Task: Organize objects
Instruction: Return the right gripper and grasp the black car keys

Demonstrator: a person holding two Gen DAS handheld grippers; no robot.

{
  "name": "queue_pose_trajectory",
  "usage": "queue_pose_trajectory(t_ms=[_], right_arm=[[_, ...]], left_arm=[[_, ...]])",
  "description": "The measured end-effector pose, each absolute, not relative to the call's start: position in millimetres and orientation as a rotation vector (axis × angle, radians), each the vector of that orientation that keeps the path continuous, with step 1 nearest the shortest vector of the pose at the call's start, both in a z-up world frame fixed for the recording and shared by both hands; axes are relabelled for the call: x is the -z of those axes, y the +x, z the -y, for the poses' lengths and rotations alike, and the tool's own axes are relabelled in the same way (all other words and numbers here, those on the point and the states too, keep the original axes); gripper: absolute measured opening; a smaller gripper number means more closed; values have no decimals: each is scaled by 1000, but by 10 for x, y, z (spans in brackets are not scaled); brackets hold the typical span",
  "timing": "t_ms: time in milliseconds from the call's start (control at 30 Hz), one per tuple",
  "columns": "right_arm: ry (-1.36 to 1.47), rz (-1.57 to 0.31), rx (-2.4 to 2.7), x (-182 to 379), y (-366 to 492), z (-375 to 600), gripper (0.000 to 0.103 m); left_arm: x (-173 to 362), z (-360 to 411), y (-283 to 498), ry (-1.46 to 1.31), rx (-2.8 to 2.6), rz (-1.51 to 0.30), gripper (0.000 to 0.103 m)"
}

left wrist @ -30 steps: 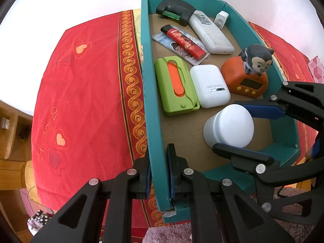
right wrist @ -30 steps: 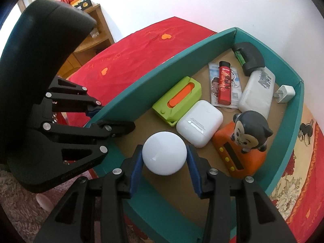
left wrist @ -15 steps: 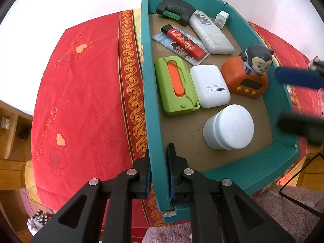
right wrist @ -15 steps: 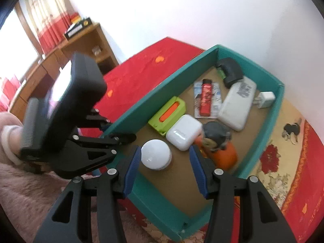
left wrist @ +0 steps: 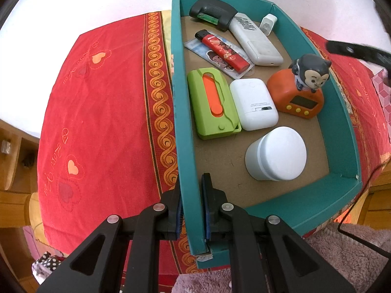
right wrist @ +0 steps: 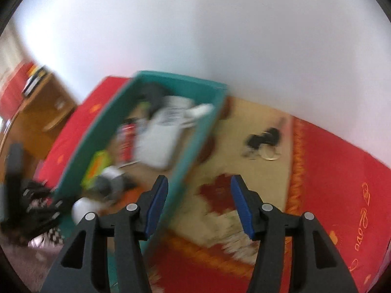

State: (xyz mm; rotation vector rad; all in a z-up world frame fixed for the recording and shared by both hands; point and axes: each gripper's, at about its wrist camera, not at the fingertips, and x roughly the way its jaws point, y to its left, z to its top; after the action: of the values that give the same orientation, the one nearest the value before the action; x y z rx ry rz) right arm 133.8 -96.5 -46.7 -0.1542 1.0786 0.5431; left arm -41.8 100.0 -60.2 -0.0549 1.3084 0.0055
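— Two black hand-held grippers with blue pads are at work. What is on the far left of the left wrist view?

— A red tablecloth (left wrist: 102,122) with orange hearts and a gold scroll border. Next comes the left gripper (left wrist: 191,207), its fingers closed tight on the near left wall of the teal cardboard tray (left wrist: 182,112), one pad outside, one inside.

— And in the tray, going rightward?

— A lime-green case with an orange slider (left wrist: 212,105) lies by the left wall. Behind it a red lighter (left wrist: 223,50) rests on a printed card, and farther back lies a black holder with a green lighter (left wrist: 211,13). Just right of the green case is a white rounded case (left wrist: 254,103); behind that, a long white power bank (left wrist: 255,42) and a small white plug adapter (left wrist: 268,24) at the far wall. The white round-lidded jar (left wrist: 276,153) stands upright on the tray floor near the front, free of any gripper. Right of the white case sits an orange clock with a grey cartoon monkey on top (left wrist: 300,90).

— The right gripper (right wrist: 199,202)?

— In its own blurred view it hovers over the cloth outside the tray's right wall, jaws apart and just widened, nothing between them. Farther right on the beige cloth lies a dark key bunch (right wrist: 264,141).
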Motion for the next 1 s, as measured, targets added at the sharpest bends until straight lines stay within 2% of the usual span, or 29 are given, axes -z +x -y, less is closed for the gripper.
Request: queue_pose_trajectory(t_ms=[267,700,767,833,1000], right_arm=[[25,-1174,-306,894,2098,1240,54],[28,-1174,-199,1125,2492,1195,54],[13,-1163,-188,1135,2488,1195,47],[-4,-1151,-191,1138,2450,1178,35],[-25,-1138,-213,1124,2342,1192,32]], left_arm=[[598,-999,-432,-59,-8,-1308,13],[598,-1002,-431,-59,-7,-1308,13],[599,-1002,-431,-59,-7,-1308,13],[599,-1001,-431,-59,-8,-1308,13],[599,-1004,-430,-59,-8,-1308,13]])
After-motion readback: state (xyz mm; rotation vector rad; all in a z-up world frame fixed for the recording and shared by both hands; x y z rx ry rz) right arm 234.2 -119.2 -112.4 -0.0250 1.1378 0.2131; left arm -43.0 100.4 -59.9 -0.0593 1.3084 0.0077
